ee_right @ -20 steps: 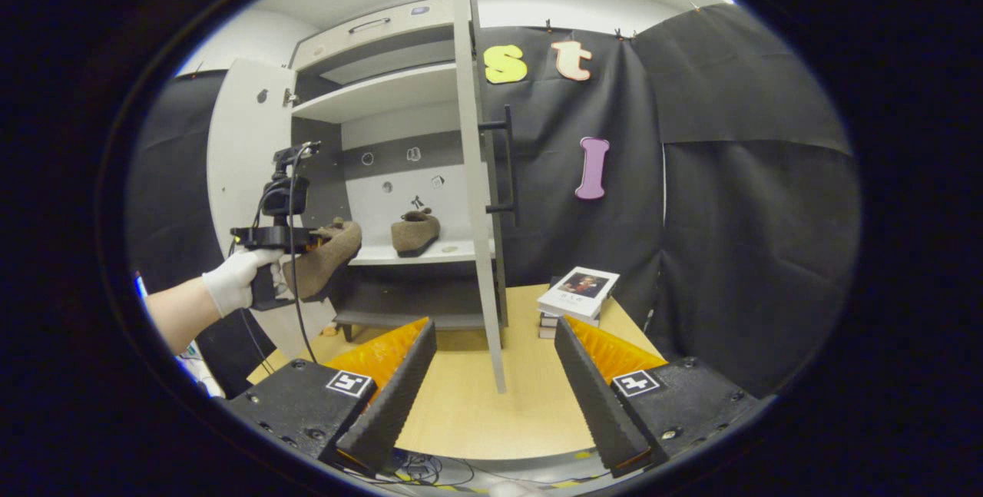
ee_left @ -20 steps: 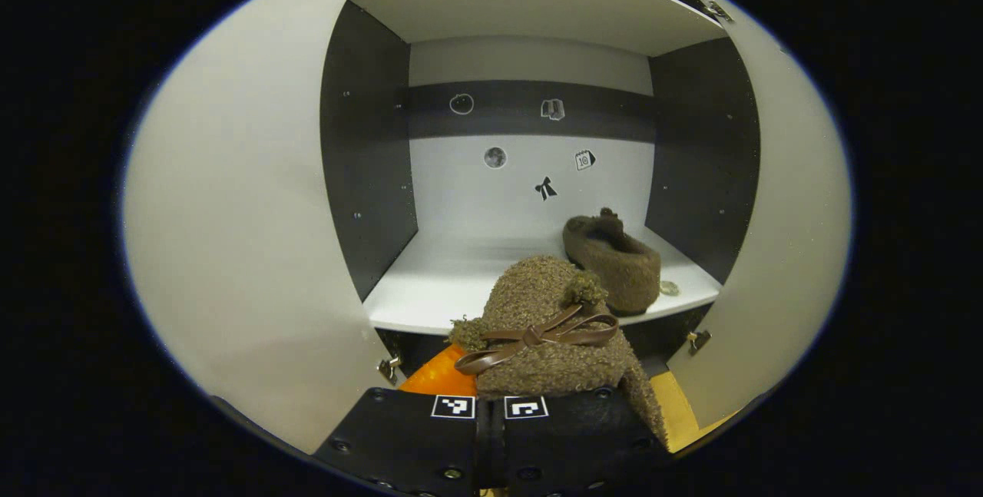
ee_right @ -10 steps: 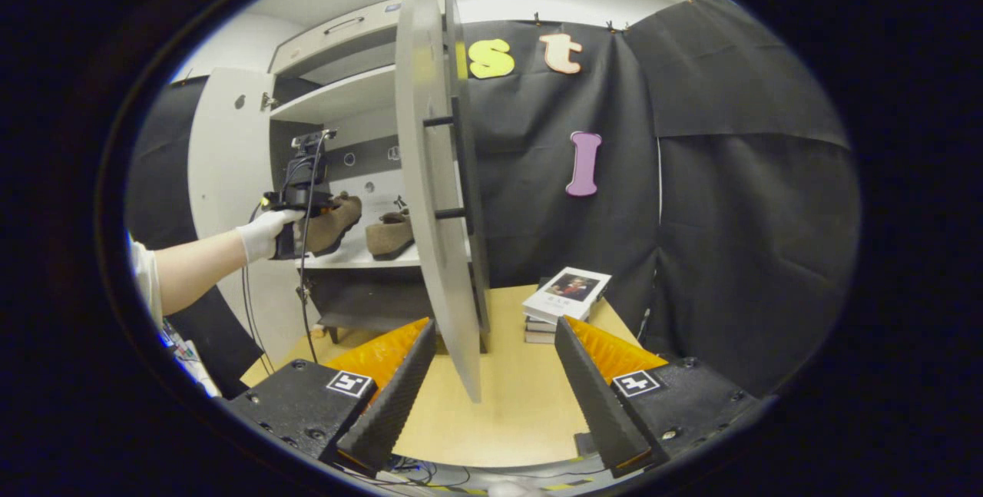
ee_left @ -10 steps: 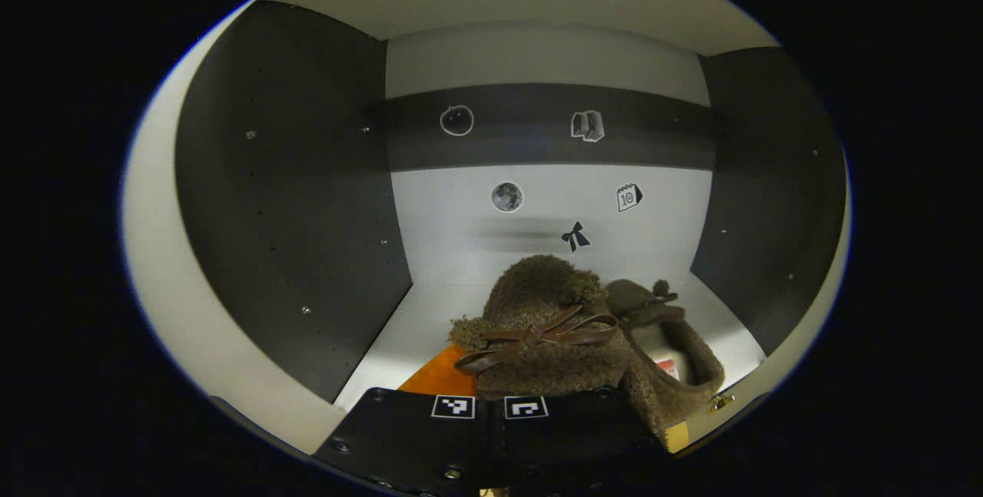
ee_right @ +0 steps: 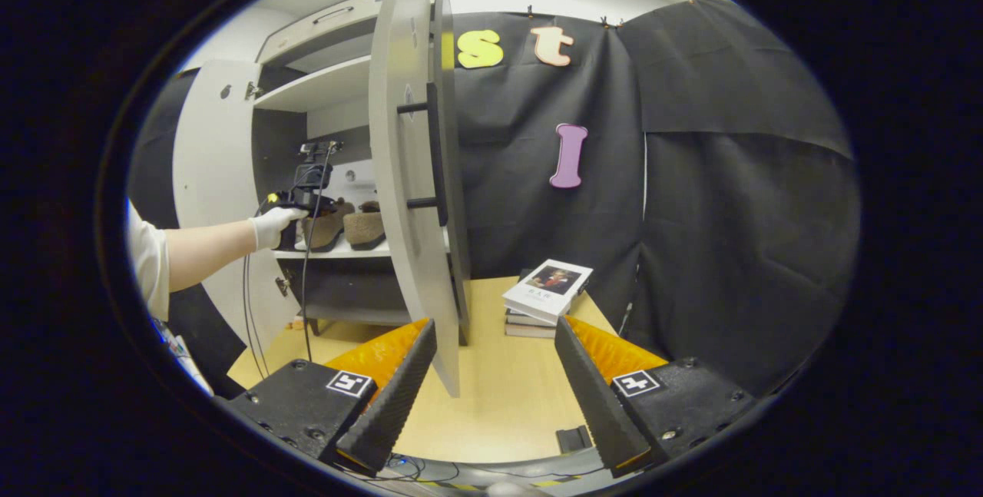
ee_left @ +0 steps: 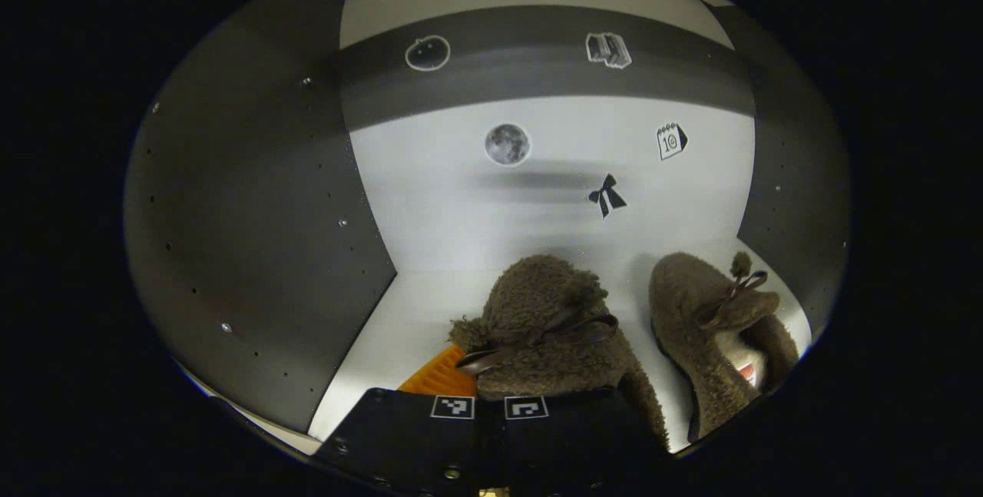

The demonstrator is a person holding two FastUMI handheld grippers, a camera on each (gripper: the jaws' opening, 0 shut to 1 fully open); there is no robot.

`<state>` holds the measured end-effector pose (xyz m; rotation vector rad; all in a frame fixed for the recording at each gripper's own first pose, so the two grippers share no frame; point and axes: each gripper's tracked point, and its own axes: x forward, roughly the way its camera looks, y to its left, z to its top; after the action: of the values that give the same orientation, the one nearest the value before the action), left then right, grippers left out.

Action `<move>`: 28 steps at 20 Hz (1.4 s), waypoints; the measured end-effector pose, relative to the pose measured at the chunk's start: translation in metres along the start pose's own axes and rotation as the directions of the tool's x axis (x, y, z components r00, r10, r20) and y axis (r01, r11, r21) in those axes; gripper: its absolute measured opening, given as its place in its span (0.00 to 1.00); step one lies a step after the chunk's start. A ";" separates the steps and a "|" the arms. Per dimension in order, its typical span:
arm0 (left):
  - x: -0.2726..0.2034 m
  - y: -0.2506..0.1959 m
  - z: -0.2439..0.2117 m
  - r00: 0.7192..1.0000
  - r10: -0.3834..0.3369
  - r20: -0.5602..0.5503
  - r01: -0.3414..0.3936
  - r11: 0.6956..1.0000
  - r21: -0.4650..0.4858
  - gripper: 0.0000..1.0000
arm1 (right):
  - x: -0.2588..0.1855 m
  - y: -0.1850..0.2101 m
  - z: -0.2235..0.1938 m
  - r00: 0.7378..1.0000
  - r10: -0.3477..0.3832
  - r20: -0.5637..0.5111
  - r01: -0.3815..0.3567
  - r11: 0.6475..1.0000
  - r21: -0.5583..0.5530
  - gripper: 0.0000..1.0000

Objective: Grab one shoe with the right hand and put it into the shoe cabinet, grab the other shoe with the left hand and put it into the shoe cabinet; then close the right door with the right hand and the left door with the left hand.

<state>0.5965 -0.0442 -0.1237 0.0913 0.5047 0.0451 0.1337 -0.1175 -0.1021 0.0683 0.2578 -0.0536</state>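
Observation:
In the left gripper view my left gripper [ee_left: 490, 409] is shut on the heel of a fuzzy brown shoe [ee_left: 549, 336] with a brown bow, held inside the shoe cabinet over its white shelf [ee_left: 415, 313]. The other brown shoe [ee_left: 710, 328] lies on the shelf just to its right. In the right gripper view my right gripper [ee_right: 491, 382] stands open and holds nothing, above the table. Ahead of it the cabinet's right door [ee_right: 403, 167] stands open, its black handle [ee_right: 434, 155] facing me. Farther off, a gloved hand holds the left gripper [ee_right: 303, 201] at the shelf, where both shoes [ee_right: 345, 226] show.
The cabinet's left door [ee_right: 207, 174] stands open at the far left. A stack of books [ee_right: 545, 297] lies on the wooden table [ee_right: 491, 405] beside the cabinet. Black cloth closes off the right side. Dark side walls [ee_left: 261, 213] flank the shelf.
My left gripper has carried the shoe deeper into the cabinet, beside the other shoe. The right gripper view has shifted right, so the right door's outer face shows more.

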 end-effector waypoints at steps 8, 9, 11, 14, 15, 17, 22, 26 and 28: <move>-0.008 0.005 -0.008 0.999 -0.018 -0.039 0.018 1.000 -0.005 0.22 | -0.004 0.018 -0.001 1.000 0.019 -0.001 -0.019 1.000 -0.006 0.99; -0.014 0.002 -0.006 0.999 -0.035 -0.037 0.035 0.999 -0.013 0.41 | -0.006 0.019 0.000 1.000 0.020 0.004 -0.020 1.000 -0.003 0.99; -0.020 0.007 -0.005 0.999 -0.036 -0.016 0.036 0.999 -0.030 0.66 | -0.009 0.023 -0.001 1.000 0.018 0.009 -0.018 1.000 -0.005 0.99; -0.041 0.016 0.004 0.999 -0.026 0.034 0.028 0.999 -0.042 0.94 | -0.017 0.032 -0.001 1.000 0.027 0.014 -0.027 1.000 -0.010 0.99; -0.049 0.013 0.005 0.998 -0.045 0.035 0.047 0.998 -0.046 0.94 | -0.019 0.036 -0.002 0.999 0.030 0.016 -0.030 0.999 -0.013 0.99; -0.067 0.013 0.008 0.996 -0.066 0.056 0.068 0.997 -0.039 0.94 | -0.026 0.044 -0.002 0.999 0.037 0.021 -0.037 0.999 -0.014 0.99; -0.132 0.006 0.026 0.980 -0.120 0.159 0.123 0.992 -0.012 0.96 | -0.048 0.056 -0.001 0.998 0.039 0.046 -0.039 0.999 -0.017 0.99; -0.199 0.011 0.038 0.953 -0.135 0.273 0.139 0.990 0.007 0.96 | -0.065 0.065 0.001 0.997 0.044 0.067 -0.044 0.999 -0.007 0.99; -0.237 0.017 0.038 0.939 -0.127 0.319 0.131 0.991 0.009 0.96 | -0.073 0.073 0.004 0.995 0.050 0.081 -0.050 0.999 -0.001 0.99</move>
<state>0.4072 -0.0461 0.0251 0.0520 0.1847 -0.0944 0.0688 -0.0419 -0.0751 0.0729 0.1747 -0.0067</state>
